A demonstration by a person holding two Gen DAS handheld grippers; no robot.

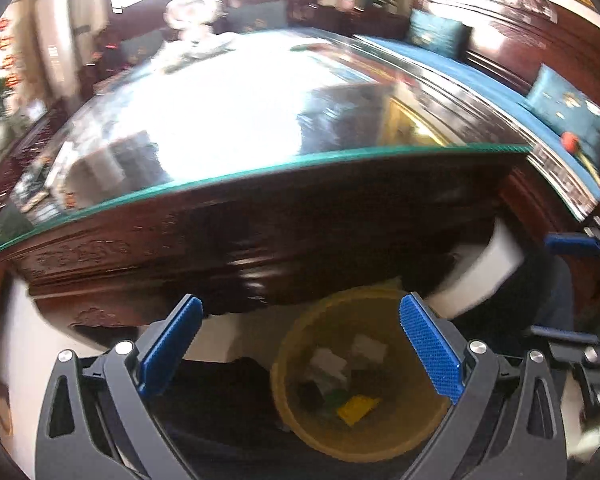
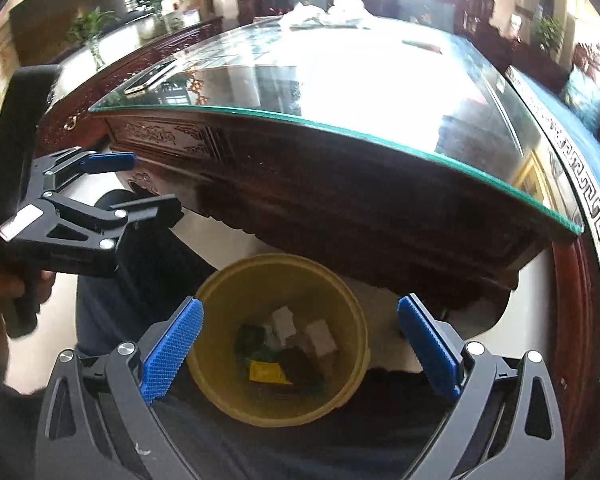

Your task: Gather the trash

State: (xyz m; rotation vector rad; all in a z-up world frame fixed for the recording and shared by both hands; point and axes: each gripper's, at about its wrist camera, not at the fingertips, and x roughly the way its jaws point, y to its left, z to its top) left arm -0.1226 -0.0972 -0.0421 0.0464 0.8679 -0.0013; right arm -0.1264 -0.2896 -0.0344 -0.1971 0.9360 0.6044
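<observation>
Trash, white paper scraps [image 2: 320, 336], a yellow wrapper [image 2: 266, 372] and dark bits, lies in a round yellow plastic bin [image 2: 220, 292] on the floor beside a glass-topped dark carved wooden table [image 2: 340, 184]. Left gripper [image 1: 300, 344] and right gripper [image 2: 300, 344] hang above it, jaws wide apart and empty.

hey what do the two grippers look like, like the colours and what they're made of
Both match. The left gripper and right gripper have dark grey, angular linkage arms with triangular cut-outs and round silver pivot bolts. Each finger ends in a bright blue pad with a fine gridded texture. Seen from the side, the left gripper has a black body with a pale label. No cables show.
</observation>
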